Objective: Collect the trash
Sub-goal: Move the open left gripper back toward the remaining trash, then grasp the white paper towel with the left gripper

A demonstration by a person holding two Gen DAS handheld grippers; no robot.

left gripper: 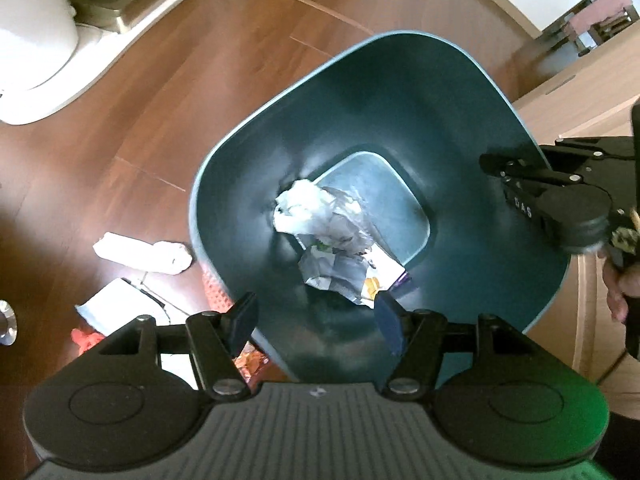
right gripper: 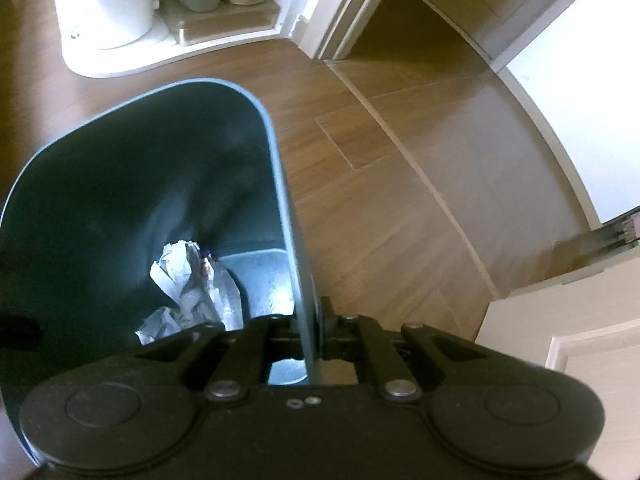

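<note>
I held the left gripper (left gripper: 316, 322) above the open teal bin (left gripper: 400, 92), which filled the centre of the left wrist view. Its jaws stood wide apart with nothing between them. Crumpled white paper (left gripper: 316, 216) and a printed wrapper (left gripper: 348, 276) lay on the bin's floor, at the middle of that frame.

The right gripper (right gripper: 314, 320) was closed on the bin's rim wall, one finger inside and one outside, at the lower centre of the right wrist view. In the left wrist view the same gripper (left gripper: 516, 172) appeared at the right edge, clamped on the rim.

More trash remained on the wooden floor (left gripper: 168, 92) at the lower left of the left wrist frame: a rolled white tissue (left gripper: 144, 256) just beside the bin, a flat white sheet (left gripper: 120, 304) below it, and an orange-red scrap (left gripper: 86, 338) near the gripper's body. A white appliance (left gripper: 32, 40) stood at the upper left.
</note>
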